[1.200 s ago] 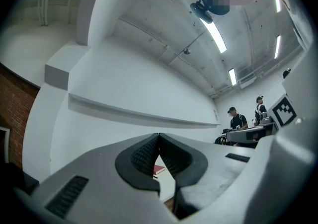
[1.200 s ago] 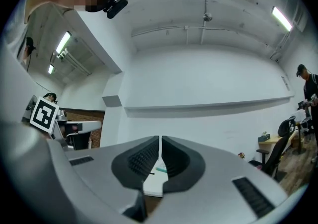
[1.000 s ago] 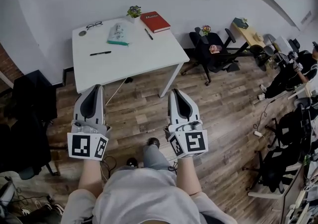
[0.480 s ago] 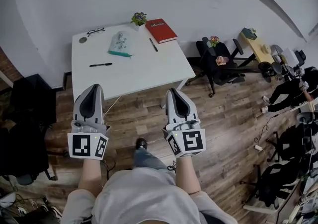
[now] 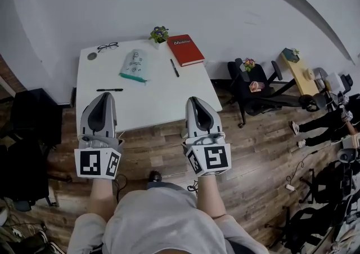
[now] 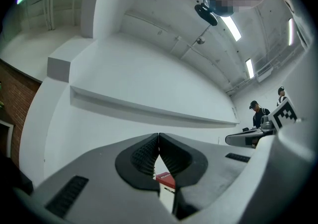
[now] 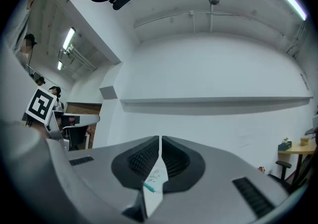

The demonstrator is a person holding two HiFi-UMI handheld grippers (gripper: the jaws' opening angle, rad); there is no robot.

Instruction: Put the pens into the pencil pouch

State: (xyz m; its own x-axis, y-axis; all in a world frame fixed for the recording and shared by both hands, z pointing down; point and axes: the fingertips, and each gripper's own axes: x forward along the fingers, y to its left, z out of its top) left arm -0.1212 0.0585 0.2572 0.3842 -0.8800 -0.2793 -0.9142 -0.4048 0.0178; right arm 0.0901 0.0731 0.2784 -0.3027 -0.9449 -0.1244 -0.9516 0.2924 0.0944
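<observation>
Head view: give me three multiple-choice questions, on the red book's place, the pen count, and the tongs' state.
1. Where does the red book lie?
A) at the table's far right corner, beside the plant
B) on the floor
C) on a chair
2. How many pens lie on the table?
A) one
B) two
C) four
3. How are the left tongs and right tongs?
A) both shut, empty
B) left holding a pen
C) both wide open
Key: A, the book is by the plant. B, one lies left of the pouch, another right. A, the jaws meet with nothing between.
</observation>
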